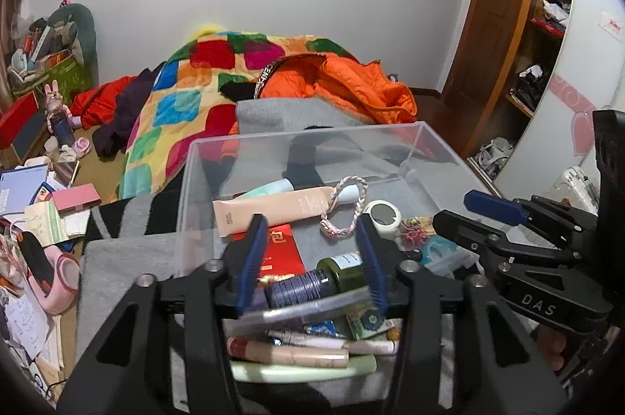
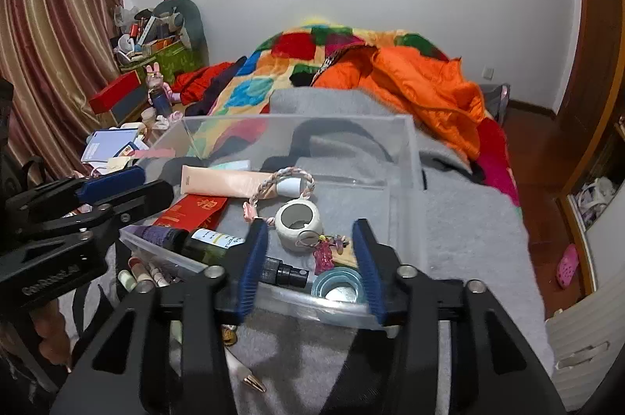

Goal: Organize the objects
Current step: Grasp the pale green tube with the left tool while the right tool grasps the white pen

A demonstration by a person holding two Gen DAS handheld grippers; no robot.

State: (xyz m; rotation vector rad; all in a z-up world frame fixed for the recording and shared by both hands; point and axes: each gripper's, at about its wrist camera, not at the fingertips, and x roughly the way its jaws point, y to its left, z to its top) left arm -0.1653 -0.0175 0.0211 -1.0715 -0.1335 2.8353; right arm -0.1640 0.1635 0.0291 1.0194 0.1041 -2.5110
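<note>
Organizer box (image 1: 312, 149), clear-walled, sat on the grey blanket (image 2: 468, 219) at the foot end of the bed, holding most of the clutter. Next came the peach tube (image 1: 273, 210) along its far wall, then the white jar (image 2: 297, 223). To do the step well, I judged, each pick should come straight down, clear of the rim. Left gripper (image 1: 312, 258) and right gripper (image 2: 308, 258) hovered over the near wall, fingers released, grasping nothing.

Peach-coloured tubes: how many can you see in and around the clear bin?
2. One long peach tube lies inside the clear bin toward the back, under the braided cord. Another peach tube lies outside, against the near wall. More may be hidden.
</note>
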